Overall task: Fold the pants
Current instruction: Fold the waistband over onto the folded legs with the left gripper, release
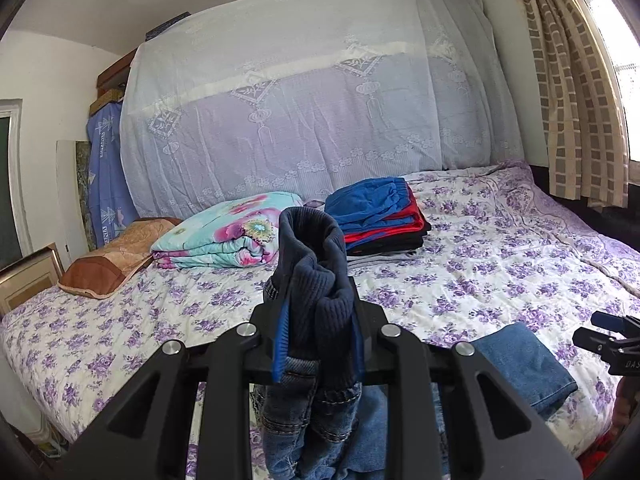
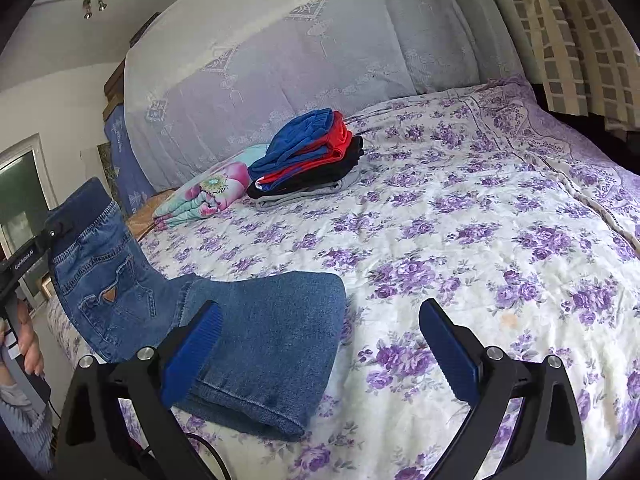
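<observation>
Blue denim pants [image 2: 260,332] with a dark ribbed waistband [image 1: 316,256] lie partly on the bed. My left gripper [image 1: 318,320] is shut on the waistband and lifts that end; it also shows in the right wrist view [image 2: 60,228] at the far left. The legs lie folded over near the bed's front edge, with the hem end [image 1: 524,368] on the sheet. My right gripper [image 2: 320,344] is open and empty just above the bed, its left finger [image 2: 192,352] over the folded legs. It shows in the left wrist view [image 1: 608,336] at the right edge.
A stack of folded clothes [image 2: 308,160], blue, red and black, sits mid-bed near the back [image 1: 380,216]. A folded floral quilt [image 1: 224,236] and a brown pillow [image 1: 116,256] lie to its left. The bed has a purple floral sheet [image 2: 460,220]. Curtains [image 1: 572,80] hang at the right.
</observation>
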Demonstrator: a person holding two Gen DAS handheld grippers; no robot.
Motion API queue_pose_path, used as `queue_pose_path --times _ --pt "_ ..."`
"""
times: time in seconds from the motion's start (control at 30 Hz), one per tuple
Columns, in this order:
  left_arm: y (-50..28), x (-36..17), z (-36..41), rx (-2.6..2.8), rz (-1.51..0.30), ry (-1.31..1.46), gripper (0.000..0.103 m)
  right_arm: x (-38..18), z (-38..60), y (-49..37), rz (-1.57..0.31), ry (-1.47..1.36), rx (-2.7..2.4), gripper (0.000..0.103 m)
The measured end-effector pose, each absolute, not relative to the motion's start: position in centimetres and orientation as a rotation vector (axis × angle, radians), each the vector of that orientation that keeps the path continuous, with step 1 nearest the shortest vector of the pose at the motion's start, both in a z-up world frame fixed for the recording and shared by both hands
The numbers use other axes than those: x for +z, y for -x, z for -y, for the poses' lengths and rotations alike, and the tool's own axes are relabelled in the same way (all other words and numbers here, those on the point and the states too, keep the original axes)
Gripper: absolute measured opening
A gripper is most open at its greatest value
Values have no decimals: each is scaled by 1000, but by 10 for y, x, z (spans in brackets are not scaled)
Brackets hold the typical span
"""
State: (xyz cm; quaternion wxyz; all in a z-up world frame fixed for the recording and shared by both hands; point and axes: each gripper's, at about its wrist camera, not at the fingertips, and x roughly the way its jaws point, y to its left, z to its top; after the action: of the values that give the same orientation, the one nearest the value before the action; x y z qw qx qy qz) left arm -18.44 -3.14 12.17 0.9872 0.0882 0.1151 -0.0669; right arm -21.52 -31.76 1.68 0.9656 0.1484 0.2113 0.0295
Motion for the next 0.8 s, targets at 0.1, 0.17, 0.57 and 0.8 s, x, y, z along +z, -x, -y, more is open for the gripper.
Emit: queue_pose_path --times 0.1,0.17,0.57,0.8 --pt "185 123 52 -152 -224 -214 23 19 329 218 -415 -324 50 99" --pt "187 123 67 -165 -217 -241 23 19 336 221 -410 -340 43 99" --pt "190 96 153 -262 -229 -402 23 25 378 231 -368 -421 -1 99" --pt "191 68 192 -302 -246 -500 23 27 400 238 -342 -487 -12 99"
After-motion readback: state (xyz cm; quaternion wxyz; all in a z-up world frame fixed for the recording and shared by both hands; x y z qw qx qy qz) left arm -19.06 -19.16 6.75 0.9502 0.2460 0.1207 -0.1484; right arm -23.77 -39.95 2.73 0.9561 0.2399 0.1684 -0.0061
